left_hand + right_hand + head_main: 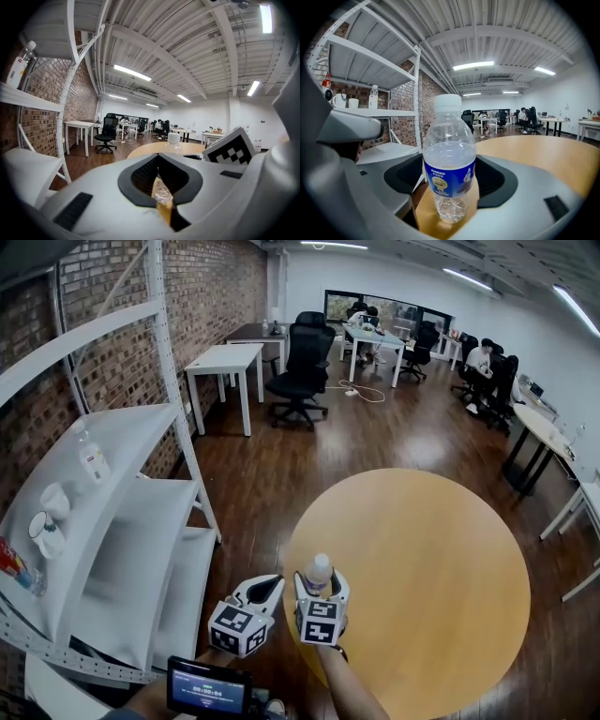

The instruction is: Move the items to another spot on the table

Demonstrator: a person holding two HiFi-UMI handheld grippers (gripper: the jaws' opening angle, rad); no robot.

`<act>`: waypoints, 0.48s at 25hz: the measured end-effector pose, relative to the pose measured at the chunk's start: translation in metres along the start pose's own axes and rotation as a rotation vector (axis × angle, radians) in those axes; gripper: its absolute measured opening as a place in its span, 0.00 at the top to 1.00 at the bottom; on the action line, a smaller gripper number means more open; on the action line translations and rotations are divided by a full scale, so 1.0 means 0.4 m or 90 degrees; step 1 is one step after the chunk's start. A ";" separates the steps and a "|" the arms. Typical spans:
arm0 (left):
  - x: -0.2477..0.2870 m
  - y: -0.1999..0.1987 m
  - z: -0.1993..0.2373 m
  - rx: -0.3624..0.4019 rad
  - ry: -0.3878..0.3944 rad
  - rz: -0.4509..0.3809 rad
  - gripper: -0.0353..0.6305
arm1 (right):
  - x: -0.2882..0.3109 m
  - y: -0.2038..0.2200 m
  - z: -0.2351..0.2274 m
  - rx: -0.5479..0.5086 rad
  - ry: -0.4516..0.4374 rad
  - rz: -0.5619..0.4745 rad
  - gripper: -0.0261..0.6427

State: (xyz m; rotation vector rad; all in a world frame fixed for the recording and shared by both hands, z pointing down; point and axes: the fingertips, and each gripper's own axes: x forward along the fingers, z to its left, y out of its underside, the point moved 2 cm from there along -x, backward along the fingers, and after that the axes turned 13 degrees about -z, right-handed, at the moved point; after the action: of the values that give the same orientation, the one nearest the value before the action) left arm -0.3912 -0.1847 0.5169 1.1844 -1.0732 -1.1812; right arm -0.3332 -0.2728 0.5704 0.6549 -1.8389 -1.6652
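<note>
1. The clear plastic water bottle with white cap and blue label stands upright near the edge of the round light-wood worktop. It sits squarely between the jaws of the right claw.
2. That right claw is spread, with one jaw on each side of the bottle. Bare wood shows beside the bottle's foot, so it brackets the bottle without squeezing it.
3. Over to the left claw: its jaws are all but pressed together, with only a thin slit between them and nothing held.
4. In the head view, the left claw hangs just beside the right claw. It is off the worktop's rim, over the dark wooden floor.
5. Only the right gripper view shows the label and the water, well over halfway up. The left gripper view catches just the bottle's top above its own body. Only the head view shows the white metal shelving at the left.
</note>
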 end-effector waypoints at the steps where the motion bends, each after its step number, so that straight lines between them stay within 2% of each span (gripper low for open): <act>1: 0.002 0.002 0.003 0.000 0.000 0.002 0.93 | 0.006 0.001 -0.001 0.001 0.000 0.000 0.43; 2: 0.003 0.005 0.006 -0.001 0.001 0.002 0.93 | 0.012 0.001 -0.002 0.001 -0.001 -0.001 0.43; 5: 0.011 0.016 0.013 -0.002 0.003 0.000 0.93 | 0.025 -0.005 -0.009 -0.001 -0.008 -0.010 0.51; 12: 0.013 0.022 0.009 -0.010 0.007 0.002 0.93 | 0.015 -0.011 0.001 -0.008 -0.018 -0.006 0.53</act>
State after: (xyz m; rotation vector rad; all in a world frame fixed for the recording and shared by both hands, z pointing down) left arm -0.3935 -0.1903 0.5259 1.1748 -1.0560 -1.1772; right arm -0.3378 -0.2770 0.5664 0.6378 -1.8457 -1.6992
